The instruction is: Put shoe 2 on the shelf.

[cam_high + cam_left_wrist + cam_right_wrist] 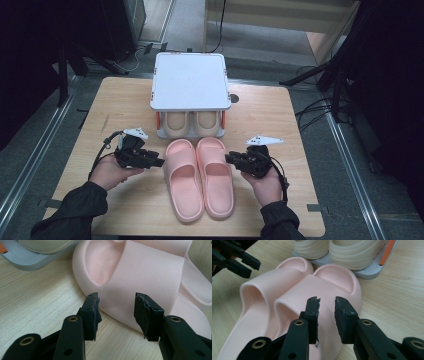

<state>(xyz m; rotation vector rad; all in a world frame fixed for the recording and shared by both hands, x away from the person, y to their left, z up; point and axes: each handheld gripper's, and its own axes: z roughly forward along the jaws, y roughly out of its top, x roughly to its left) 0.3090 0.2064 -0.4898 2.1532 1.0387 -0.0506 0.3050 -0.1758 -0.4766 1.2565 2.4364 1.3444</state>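
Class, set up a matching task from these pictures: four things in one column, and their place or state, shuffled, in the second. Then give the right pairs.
Things:
1. pink slippers
2. beige slippers
3. left hand-held gripper
4. rack

Place or state:
A. on the rack's lower shelf
B. white-topped, at the table's far side
C. open, aimed at a pink slipper's side
D. side by side on the table, in front of the rack

Pairs: 1-D, 2-A, 3-C, 4-B
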